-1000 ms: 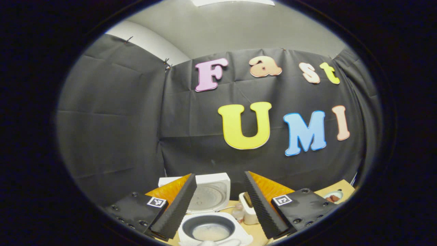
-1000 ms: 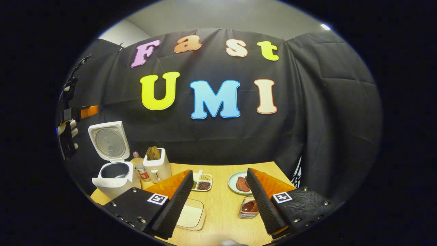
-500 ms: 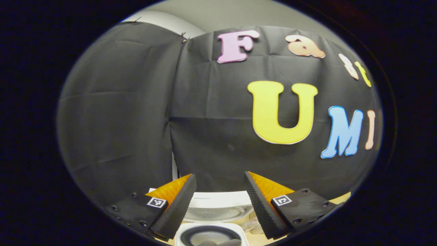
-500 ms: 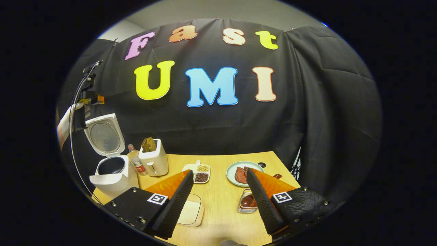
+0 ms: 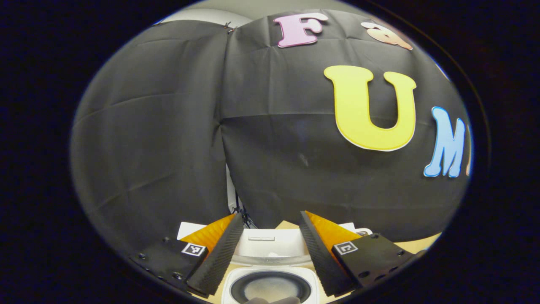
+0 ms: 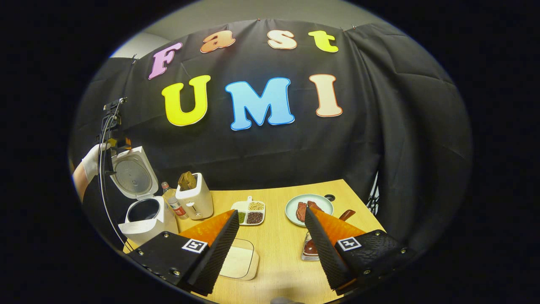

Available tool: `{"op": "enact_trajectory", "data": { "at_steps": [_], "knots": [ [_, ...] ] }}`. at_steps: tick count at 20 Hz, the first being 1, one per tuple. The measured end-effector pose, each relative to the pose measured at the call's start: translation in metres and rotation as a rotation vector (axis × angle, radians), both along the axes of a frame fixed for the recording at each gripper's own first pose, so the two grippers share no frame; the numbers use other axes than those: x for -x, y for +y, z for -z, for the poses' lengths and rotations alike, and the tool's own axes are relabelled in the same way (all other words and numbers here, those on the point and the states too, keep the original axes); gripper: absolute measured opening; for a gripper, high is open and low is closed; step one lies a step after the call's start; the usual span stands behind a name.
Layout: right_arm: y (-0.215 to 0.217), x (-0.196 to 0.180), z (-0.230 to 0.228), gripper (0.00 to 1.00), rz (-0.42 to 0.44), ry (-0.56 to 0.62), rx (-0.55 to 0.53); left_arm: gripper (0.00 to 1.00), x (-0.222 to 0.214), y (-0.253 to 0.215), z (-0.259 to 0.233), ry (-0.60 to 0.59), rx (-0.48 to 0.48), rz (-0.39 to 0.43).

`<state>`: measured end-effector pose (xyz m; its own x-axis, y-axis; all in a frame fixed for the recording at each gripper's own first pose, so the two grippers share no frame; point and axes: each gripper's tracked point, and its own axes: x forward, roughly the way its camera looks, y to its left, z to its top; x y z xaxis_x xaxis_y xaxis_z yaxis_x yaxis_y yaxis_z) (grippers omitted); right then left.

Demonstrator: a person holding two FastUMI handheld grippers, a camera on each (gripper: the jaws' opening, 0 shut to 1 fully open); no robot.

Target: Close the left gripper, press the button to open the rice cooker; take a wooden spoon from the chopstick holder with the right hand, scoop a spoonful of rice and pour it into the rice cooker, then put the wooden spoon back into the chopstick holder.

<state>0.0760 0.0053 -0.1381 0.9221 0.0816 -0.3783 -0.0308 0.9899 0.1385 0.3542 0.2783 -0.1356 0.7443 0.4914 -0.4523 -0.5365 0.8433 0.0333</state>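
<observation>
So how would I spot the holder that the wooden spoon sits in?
Start at the white rice cooker with its lid up, at the table's far left. Past the small bottle stands the chopstick holder: a white box, the only one with brown wooden utensils poking out.

**Q:** What is the state of the left gripper (image 5: 268, 247)?

**A:** Jaws apart, nothing between the two ridged fingers (image 5: 219, 259). In the right gripper view it shows far off at the left edge (image 6: 110, 139), raised high, carried by a white-gloved hand (image 6: 92, 159) with a bare forearm (image 6: 78, 179) below it.

**Q:** And the right gripper (image 6: 272, 247)?

**A:** Jaws spread wide, gripping nothing. It is held level and pitched slightly downward, both fingers pointing forward.
</observation>
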Motion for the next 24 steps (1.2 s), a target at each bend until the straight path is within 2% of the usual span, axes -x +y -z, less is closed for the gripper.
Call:
{"op": "enact_trajectory", "data": {
  "at_steps": [4, 14, 24],
  "knots": [
    [0.001, 0.001, 0.005, 0.96, -0.022, 0.011, -0.017, 0.94, 0.007, -0.005, -0.002, 0.015, 0.009, 0.012],
    [-0.002, 0.013, 0.015, 0.96, -0.074, 0.021, -0.032, 0.94, 0.063, -0.038, 0.003, 0.026, 0.015, 0.03],
    [-0.025, 0.026, 0.0, 0.96, -0.07, -0.006, -0.067, 0.94, 0.129, -0.08, 0.038, 0.098, 0.055, 0.045]
  ]
}}
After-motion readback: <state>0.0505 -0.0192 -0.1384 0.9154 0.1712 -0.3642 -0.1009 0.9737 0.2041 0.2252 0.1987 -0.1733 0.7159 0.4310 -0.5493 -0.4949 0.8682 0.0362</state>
